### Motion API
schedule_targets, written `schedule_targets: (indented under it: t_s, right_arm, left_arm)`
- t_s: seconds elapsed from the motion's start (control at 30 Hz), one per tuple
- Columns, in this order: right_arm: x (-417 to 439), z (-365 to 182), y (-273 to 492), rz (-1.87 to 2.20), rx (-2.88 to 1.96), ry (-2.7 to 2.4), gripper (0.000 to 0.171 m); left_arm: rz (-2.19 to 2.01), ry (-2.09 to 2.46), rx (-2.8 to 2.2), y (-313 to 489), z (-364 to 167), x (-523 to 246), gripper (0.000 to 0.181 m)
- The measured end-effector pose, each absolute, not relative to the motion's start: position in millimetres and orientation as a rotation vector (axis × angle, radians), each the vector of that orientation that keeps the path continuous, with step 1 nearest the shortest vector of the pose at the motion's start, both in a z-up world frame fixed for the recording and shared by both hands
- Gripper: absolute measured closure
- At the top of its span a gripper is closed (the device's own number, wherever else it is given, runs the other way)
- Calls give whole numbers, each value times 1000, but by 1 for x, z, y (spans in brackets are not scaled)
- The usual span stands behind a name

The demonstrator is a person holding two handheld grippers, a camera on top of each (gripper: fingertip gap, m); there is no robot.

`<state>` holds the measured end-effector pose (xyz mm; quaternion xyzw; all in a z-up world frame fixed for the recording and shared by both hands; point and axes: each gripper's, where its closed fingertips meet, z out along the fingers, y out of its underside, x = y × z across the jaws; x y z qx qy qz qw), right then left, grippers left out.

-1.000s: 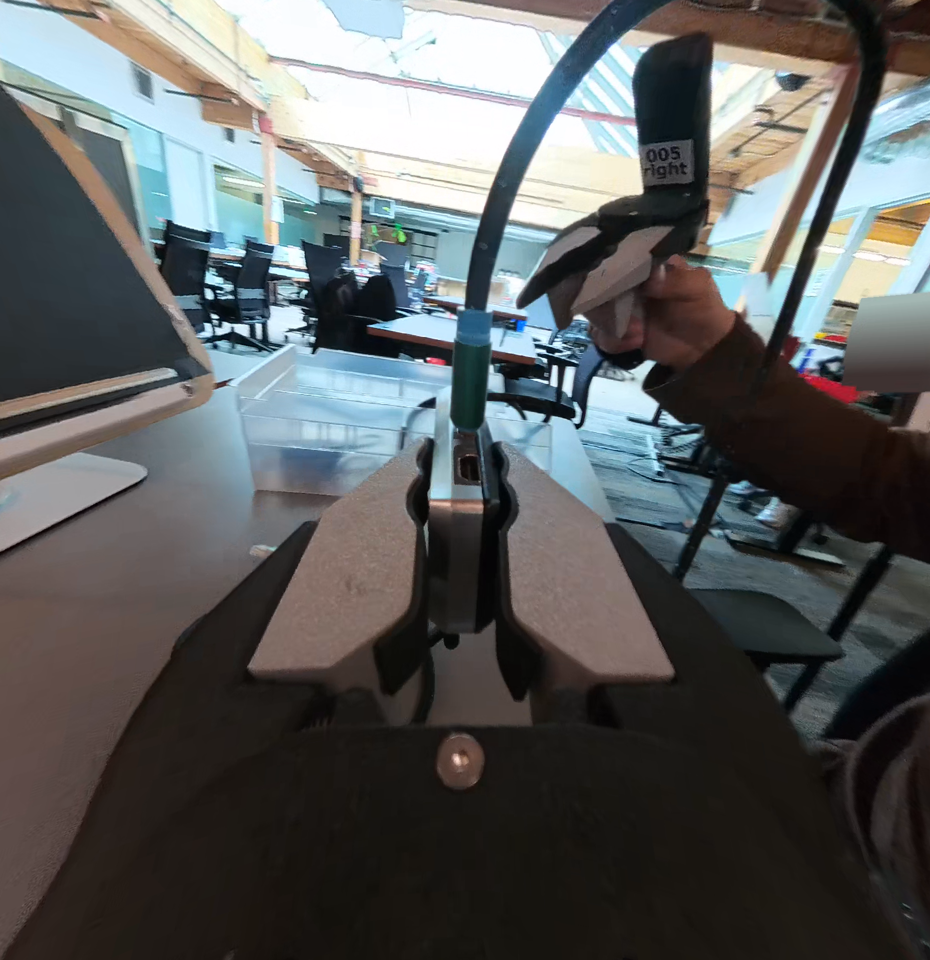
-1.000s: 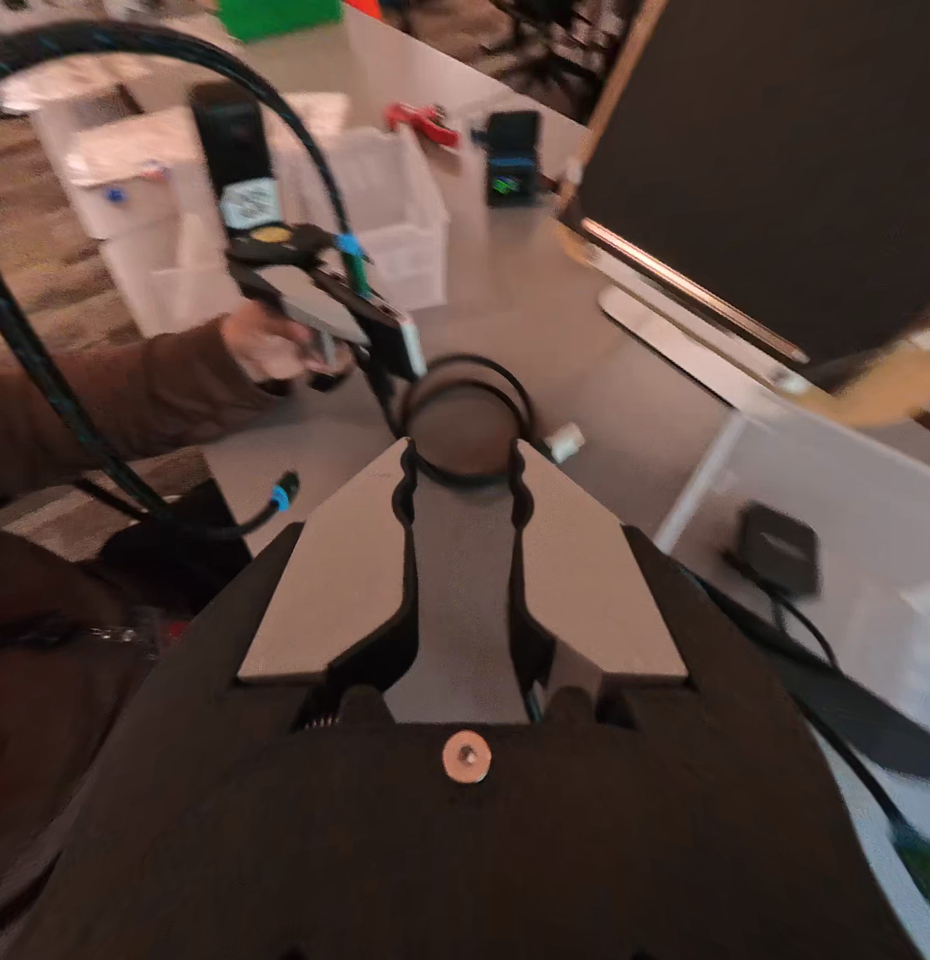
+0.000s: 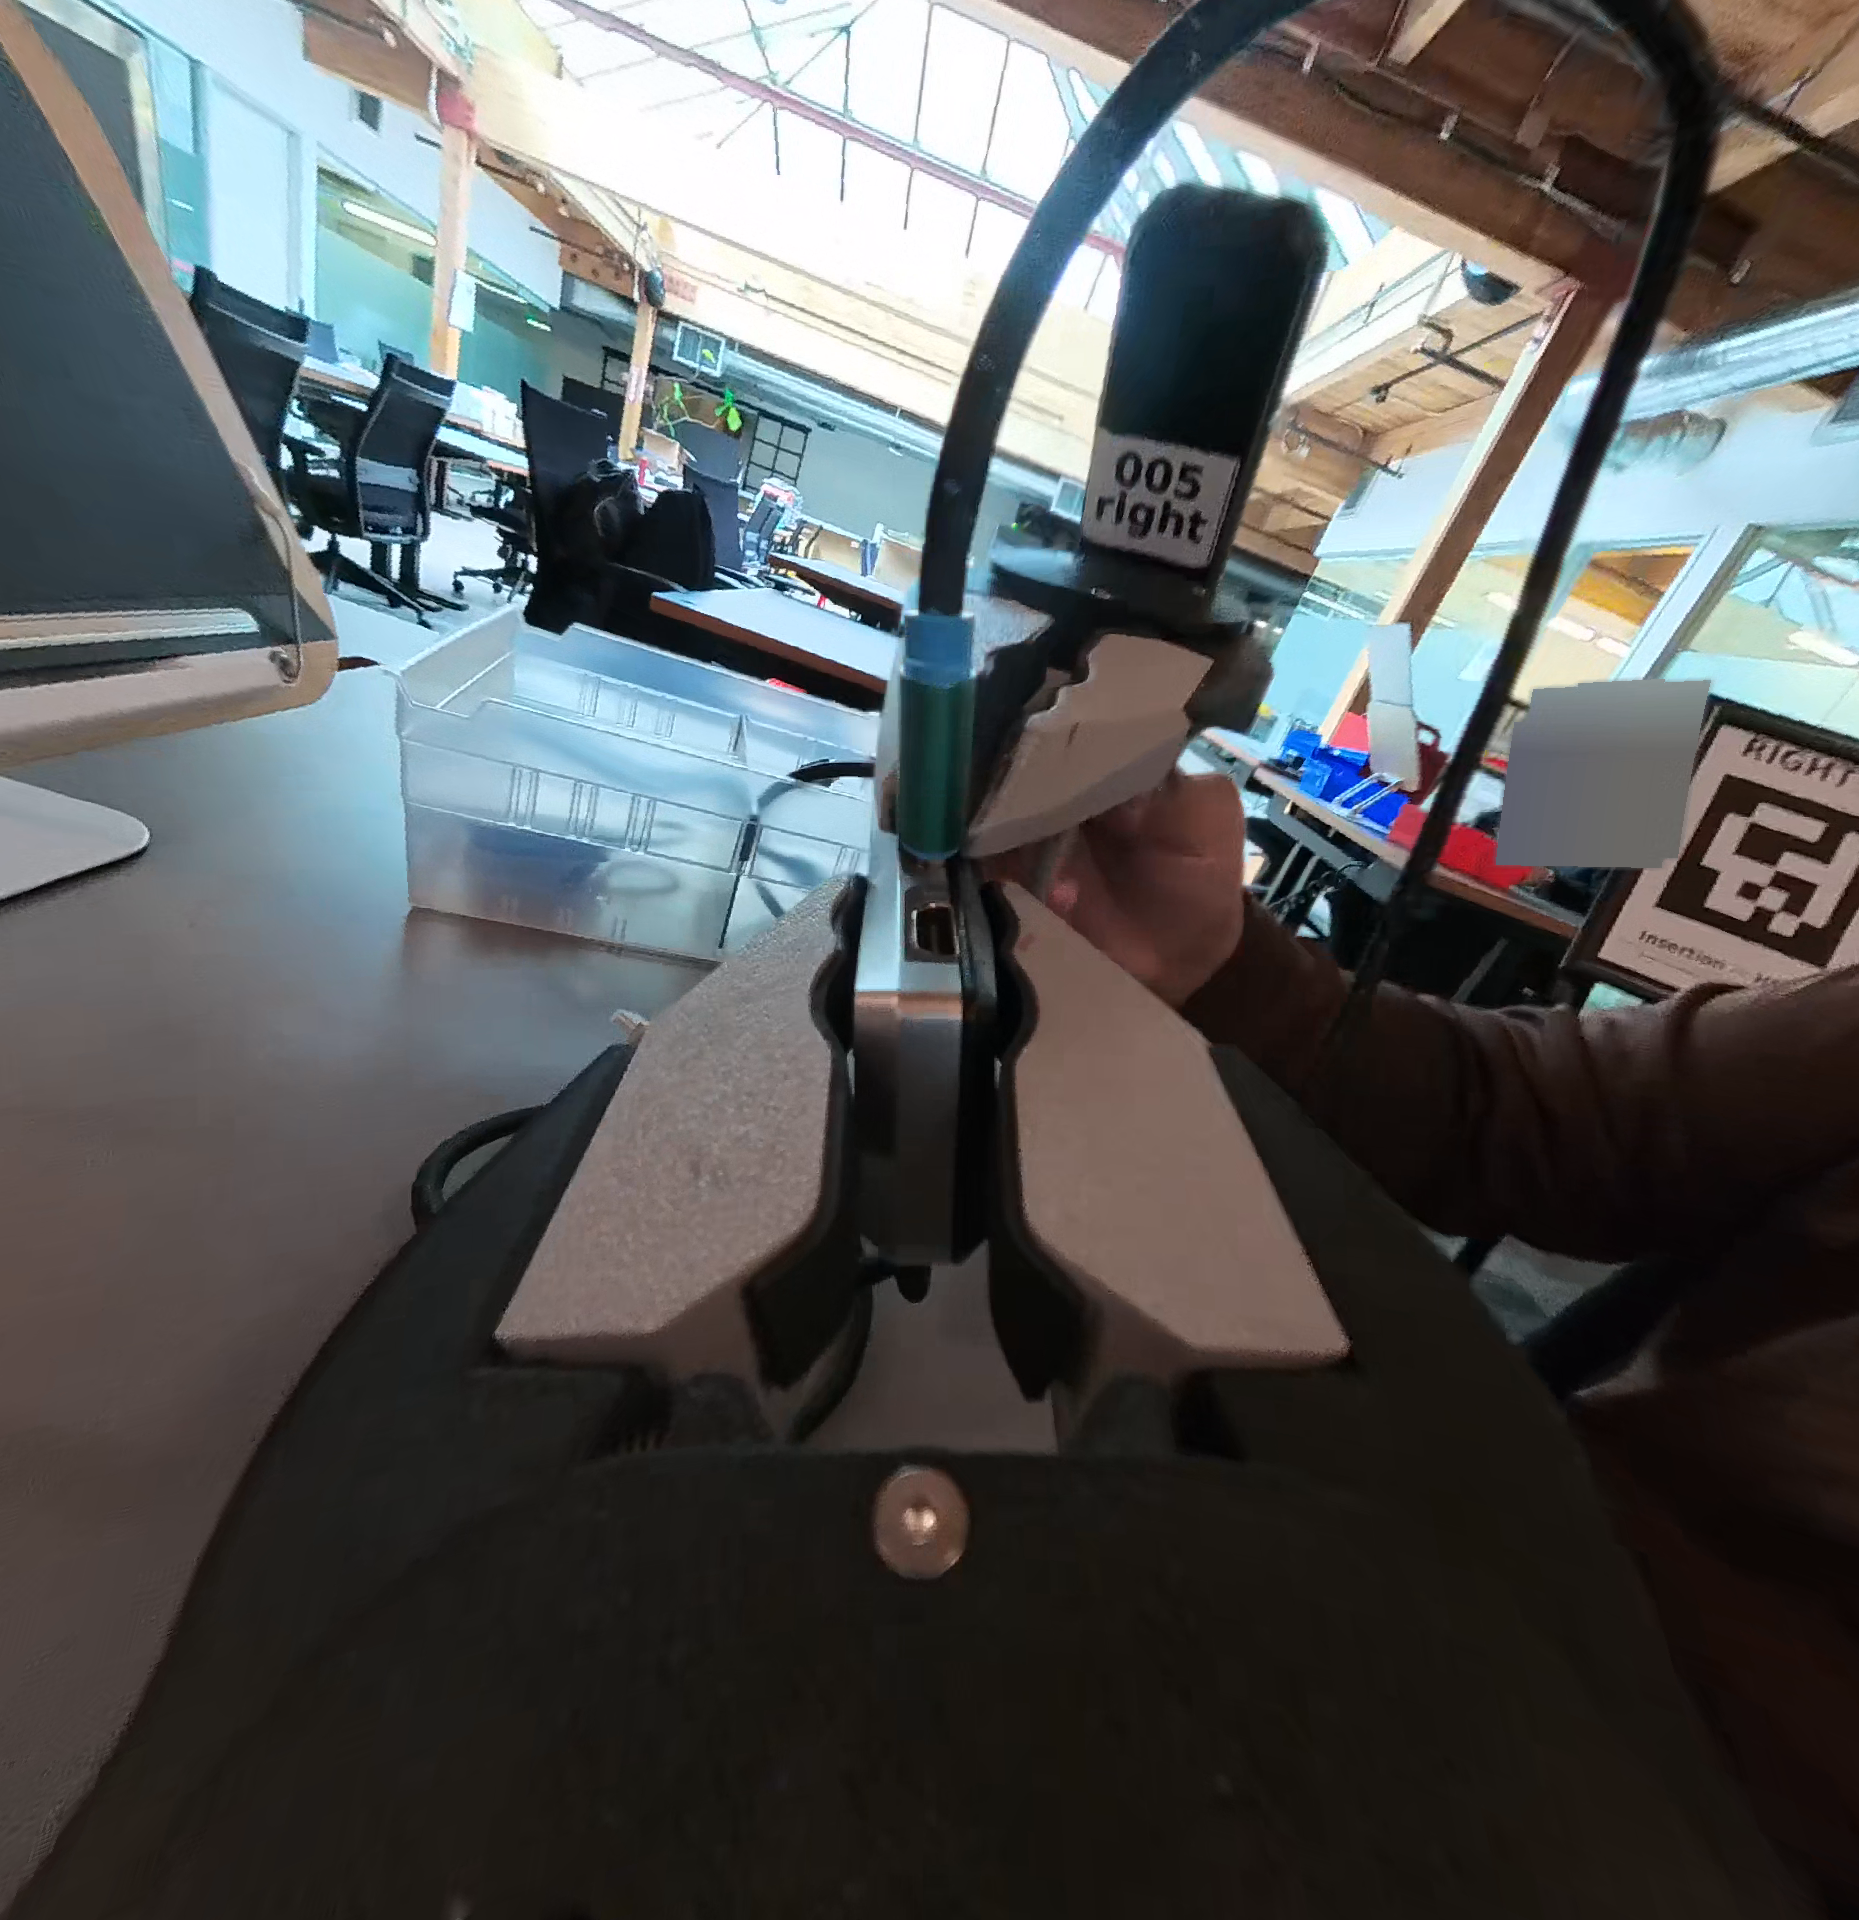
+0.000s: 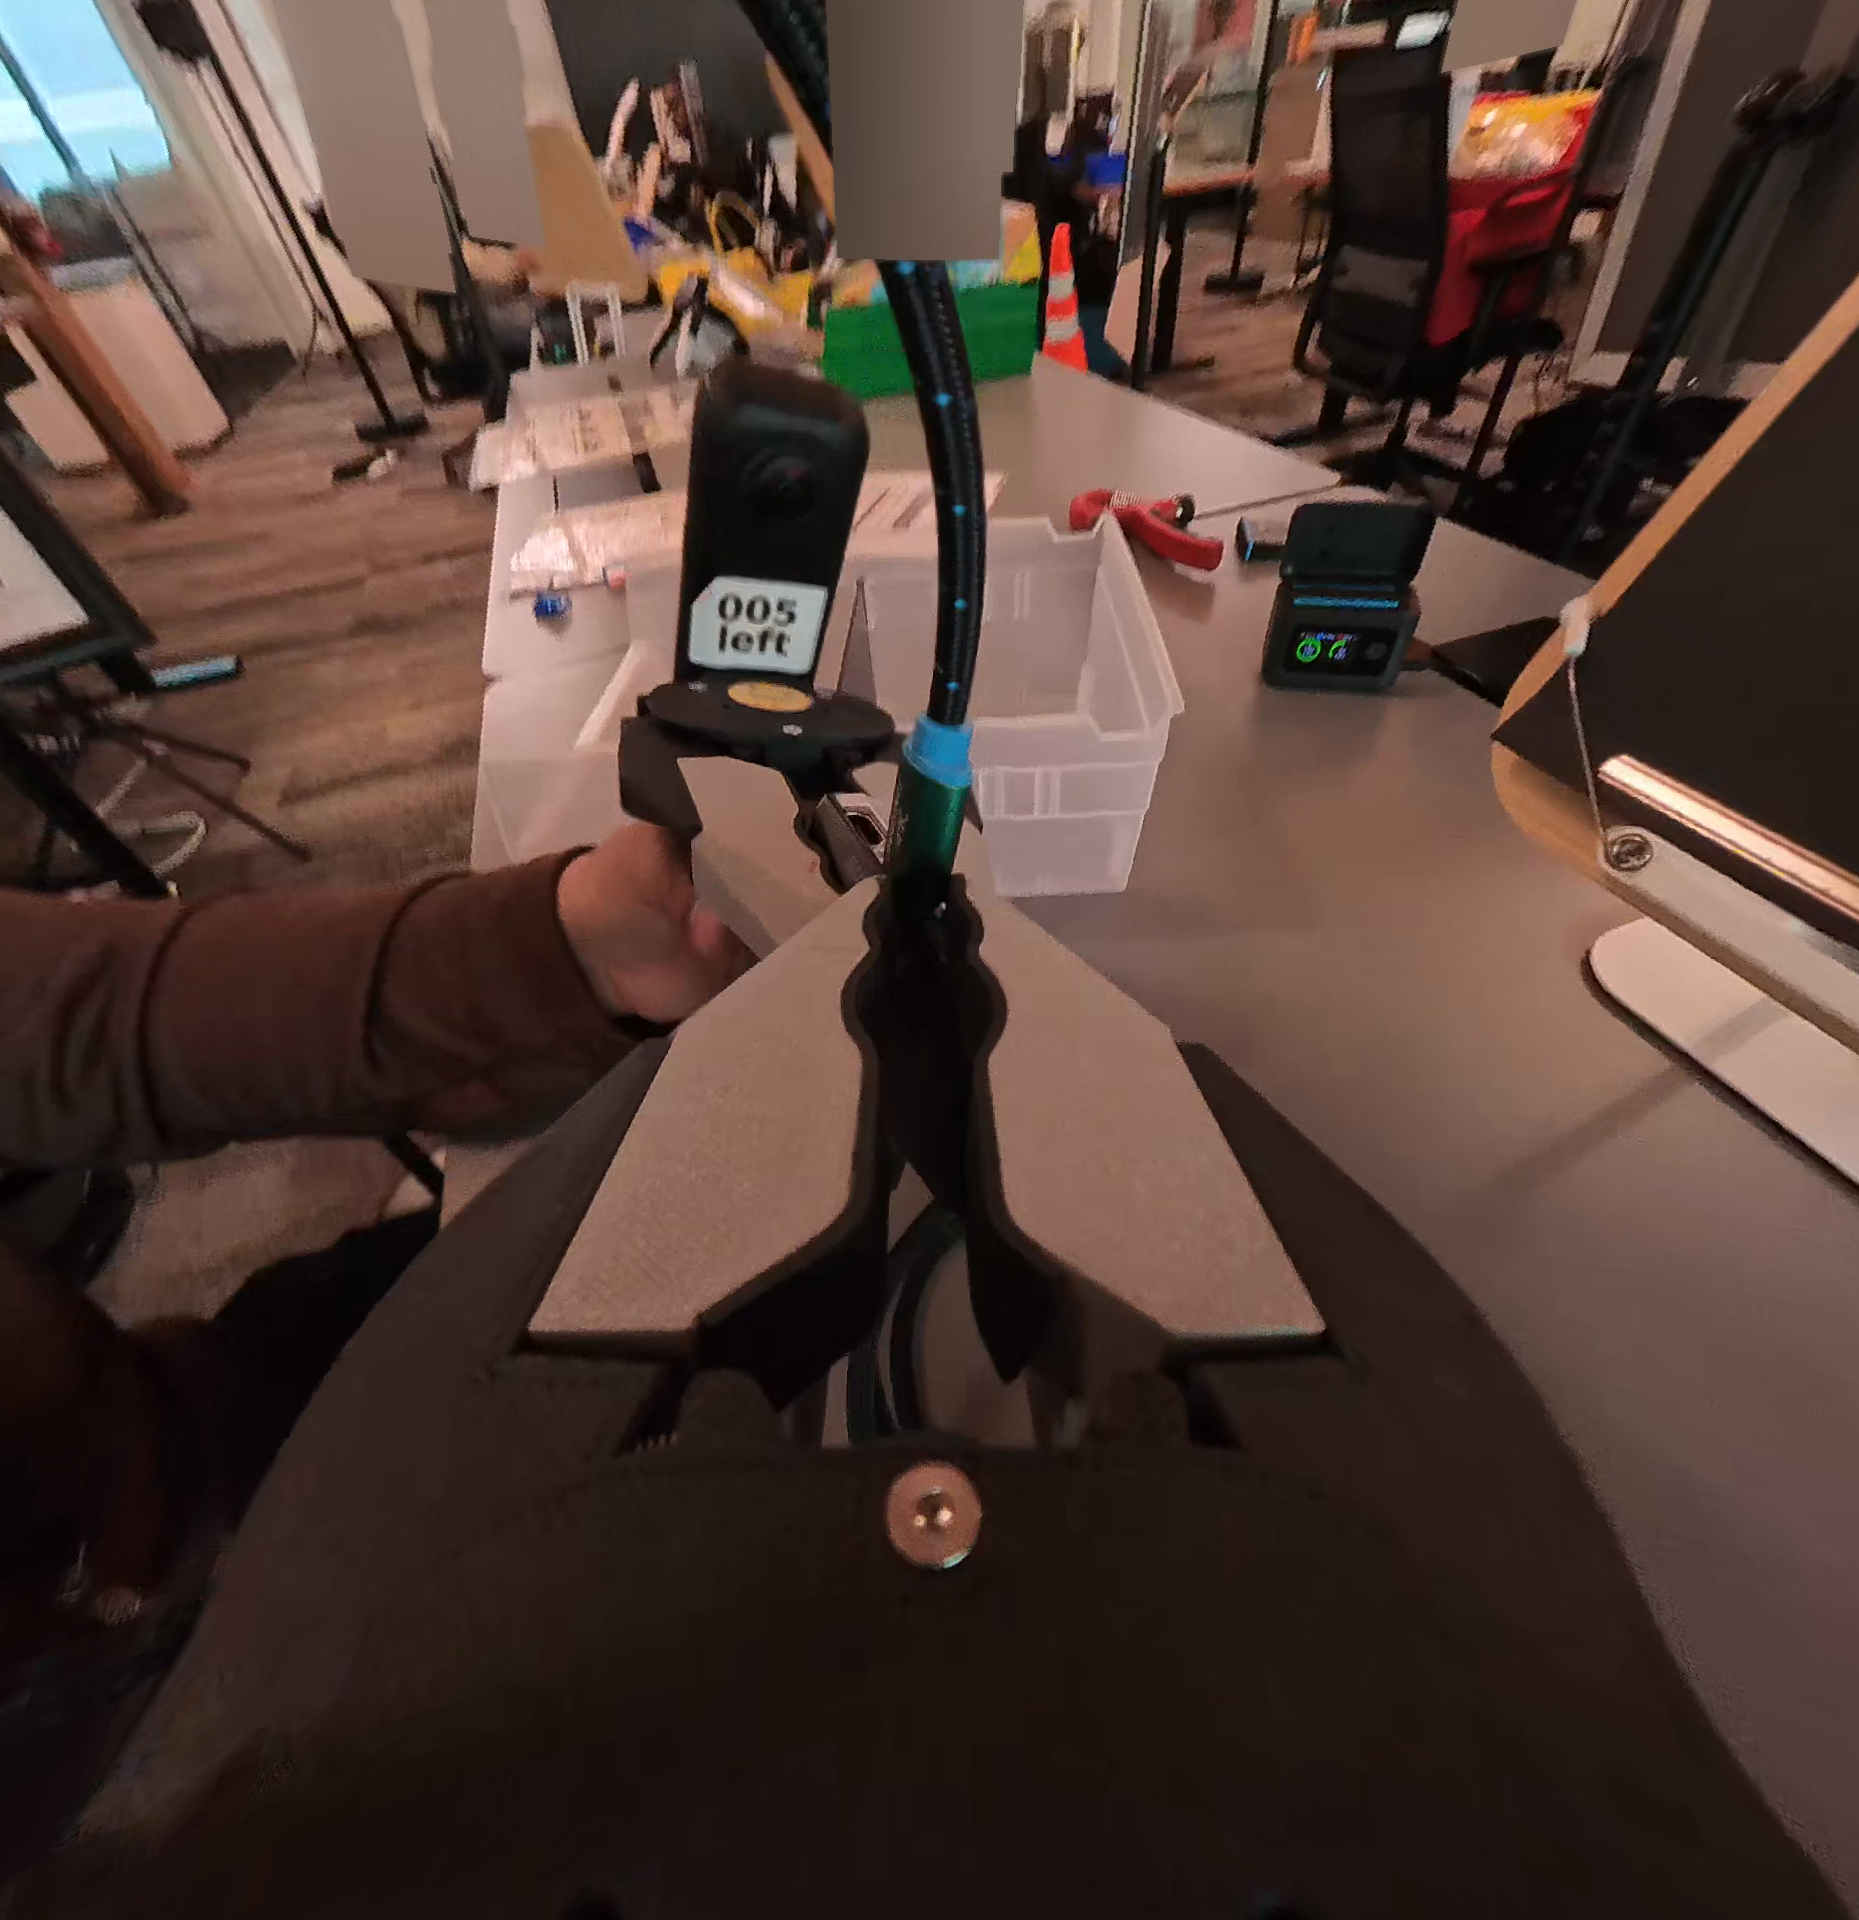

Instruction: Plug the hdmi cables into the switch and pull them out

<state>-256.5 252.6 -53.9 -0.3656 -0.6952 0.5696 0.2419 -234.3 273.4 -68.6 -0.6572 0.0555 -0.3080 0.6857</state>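
Partly hidden switch [image 3: 909,1049], plug [image 3: 930,764] tip unseen

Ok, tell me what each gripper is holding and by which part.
Left gripper clamps the silver switch by its flat sides. Right gripper pinches the green HDMI plug at its shell, near the switch.

An open-plan office: rows of desks [image 3: 800,634], black swivel chairs [image 3: 385,468], a monitor [image 3: 94,436], timber beams overhead.
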Motion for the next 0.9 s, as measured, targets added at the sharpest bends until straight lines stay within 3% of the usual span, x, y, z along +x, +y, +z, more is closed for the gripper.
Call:
schedule_targets:
  t_s: [0.37,0.63,0.73,0.9]
  right_arm:
    - [-252,-39,249,1841,-980,-1813,171]
    - [-251,-52,257,1599,-1011,-1938,171]
    - [-253,-52,262,1566,-1038,-1940,162]
    - [-253,-52,257,1573,-1032,-1984,166]
  left_arm:
    - [-706,116,-1466,273,-66,-234,161]
    - [-735,108,-1462,273,-67,-233,161]
    - [-735,118,-1458,273,-66,-231,161]
    - [-737,117,-1459,273,-66,-231,161]
